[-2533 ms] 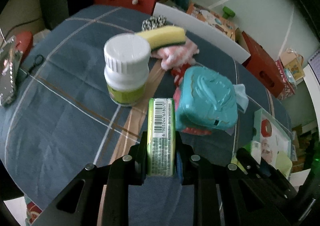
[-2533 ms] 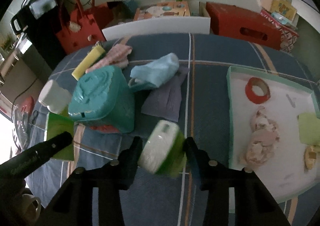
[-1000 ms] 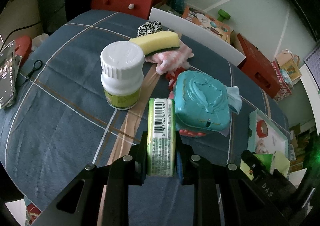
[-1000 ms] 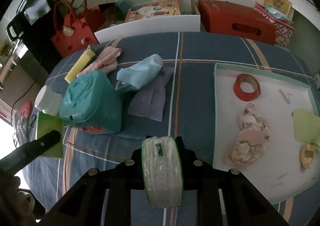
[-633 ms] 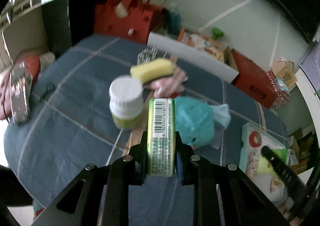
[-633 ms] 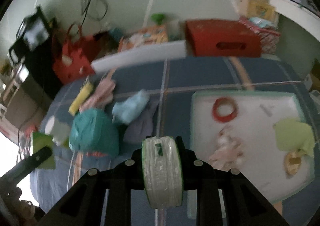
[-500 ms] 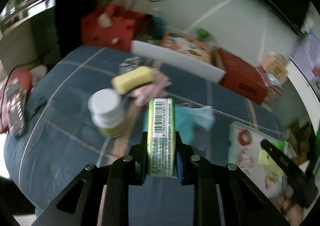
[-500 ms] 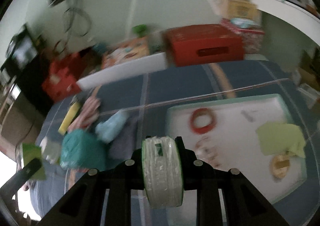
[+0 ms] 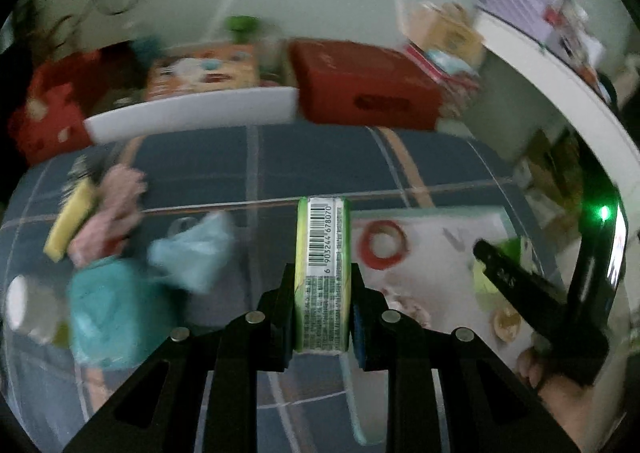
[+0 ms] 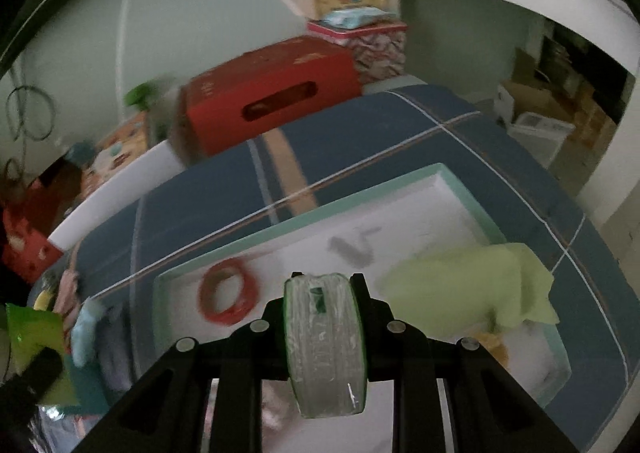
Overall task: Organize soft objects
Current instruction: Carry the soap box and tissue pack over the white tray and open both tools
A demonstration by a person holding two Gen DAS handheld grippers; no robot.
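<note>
Tabletop (image 9: 320, 157): a dark blue checked cloth is covering it; red boxes and a white board are standing behind it, by the pale green wall.
Tray (image 10: 468, 197): a white tray with a mint green rim is lying on the cloth, on the right side.
Inside tray: a red tape ring (image 10: 226, 295) and a light green cloth (image 10: 472, 281) are lying there, well apart.
Left claw (image 9: 322, 285): it is pinching a green tissue pack (image 9: 322, 273) with a barcode, hanging above the tray's left edge.
Right claw (image 10: 324, 333): it is pinching a white wrapped pack with green edge (image 10: 324, 349), hanging above the tray.
Left side of cloth: a teal pouch (image 9: 104, 313), a light blue cloth (image 9: 192, 253), a pink cloth (image 9: 116, 209) and a yellow sponge (image 9: 70, 221) are lying close together, all blurred.
</note>
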